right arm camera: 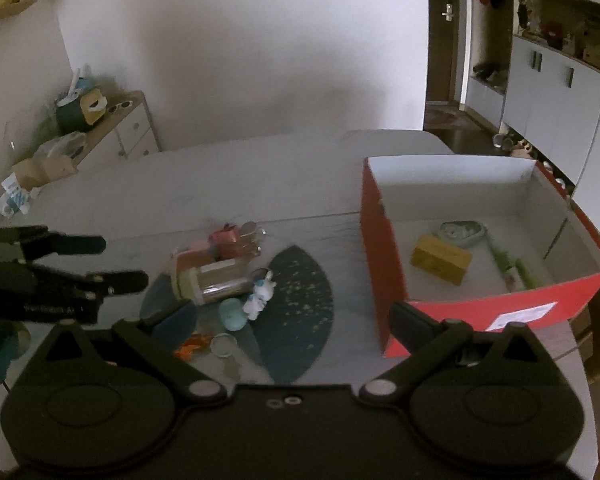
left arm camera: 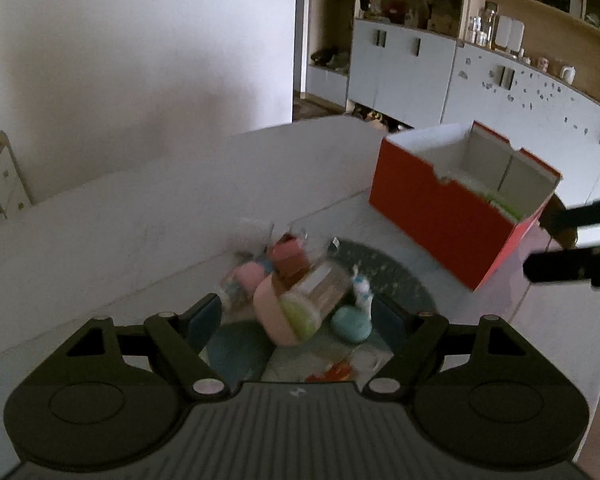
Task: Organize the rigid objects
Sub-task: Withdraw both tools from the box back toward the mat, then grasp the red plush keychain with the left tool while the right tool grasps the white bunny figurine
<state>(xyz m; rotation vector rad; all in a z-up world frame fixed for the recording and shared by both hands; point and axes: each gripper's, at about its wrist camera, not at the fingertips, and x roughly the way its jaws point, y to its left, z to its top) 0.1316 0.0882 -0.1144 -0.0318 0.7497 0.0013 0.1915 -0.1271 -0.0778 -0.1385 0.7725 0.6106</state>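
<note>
A pile of small items lies on a dark teal mat (right arm camera: 300, 300): a clear jar (right arm camera: 224, 284) lying on its side, a pink container (left arm camera: 272, 312), a teal round piece (left arm camera: 350, 322), a white and blue figurine (right arm camera: 260, 296) and a small red box (right arm camera: 226, 238). My left gripper (left arm camera: 298, 312) is open just short of the pile, with nothing between its fingers; the right wrist view shows the left gripper (right arm camera: 112, 262) at the left. My right gripper (right arm camera: 290, 316) is open and empty between the pile and the big red box (right arm camera: 374, 248), which holds a yellow box (right arm camera: 440, 258) and green tubes (right arm camera: 520, 268).
A white raised ledge (left arm camera: 140, 232) runs behind the pile. A low cabinet (right arm camera: 132, 128) with bags stands at the far left. Grey cupboards and shelves (left arm camera: 400, 60) line the back right. An orange item (right arm camera: 192, 346) and a round lid (right arm camera: 223, 345) lie by the mat's near edge.
</note>
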